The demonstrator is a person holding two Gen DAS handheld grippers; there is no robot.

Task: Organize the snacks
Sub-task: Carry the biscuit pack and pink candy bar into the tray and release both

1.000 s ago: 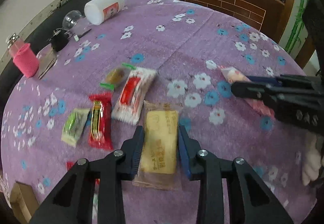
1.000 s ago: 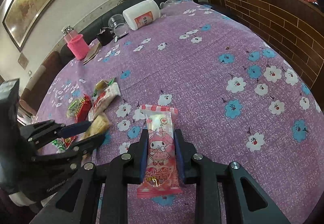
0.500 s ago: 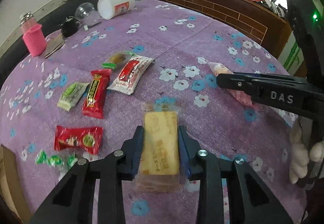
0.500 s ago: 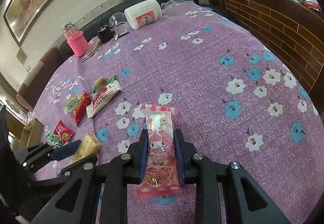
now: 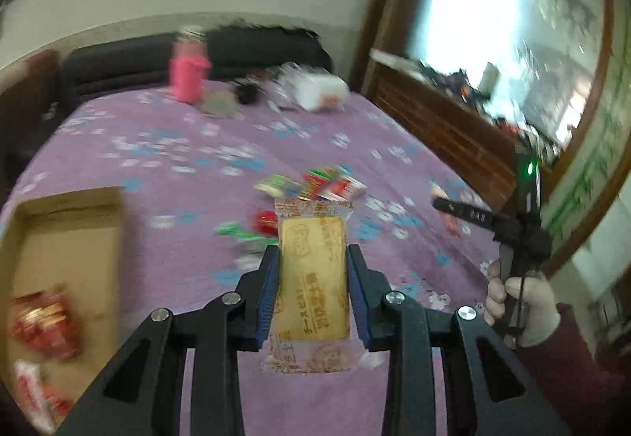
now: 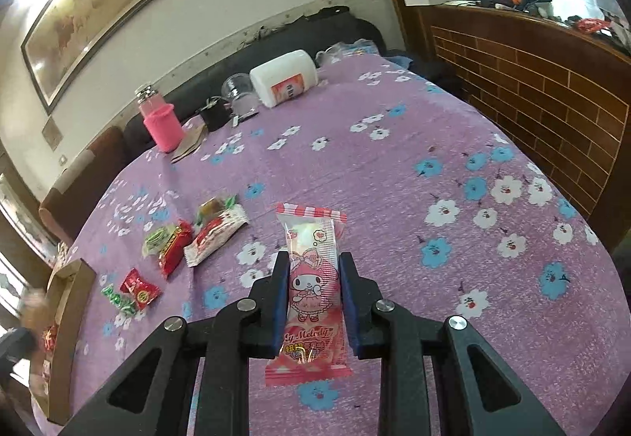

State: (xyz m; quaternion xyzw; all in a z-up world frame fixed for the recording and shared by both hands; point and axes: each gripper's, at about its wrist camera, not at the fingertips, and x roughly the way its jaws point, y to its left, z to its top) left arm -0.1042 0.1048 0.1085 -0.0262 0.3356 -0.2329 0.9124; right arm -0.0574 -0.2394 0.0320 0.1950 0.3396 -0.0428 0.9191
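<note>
Crinkly clear film around a pale yellow biscuit (image 5: pixel 313 282), pinched flat between the pads of the left hand-held gripper (image 5: pixel 313 290), carried above the purple desk (image 5: pixel 177 176) near the cardboard box (image 5: pixel 67 246). Light, probably brittle inside; best held across the middle, gently. Pink cartoon packet (image 6: pixel 313 286) clamped likewise in the right hand-held gripper (image 6: pixel 313 294), over the desk. Slick, soft wrapper, likely to slip at the sealed ends. More snacks (image 6: pixel 185 243) loose on the cloth.
</note>
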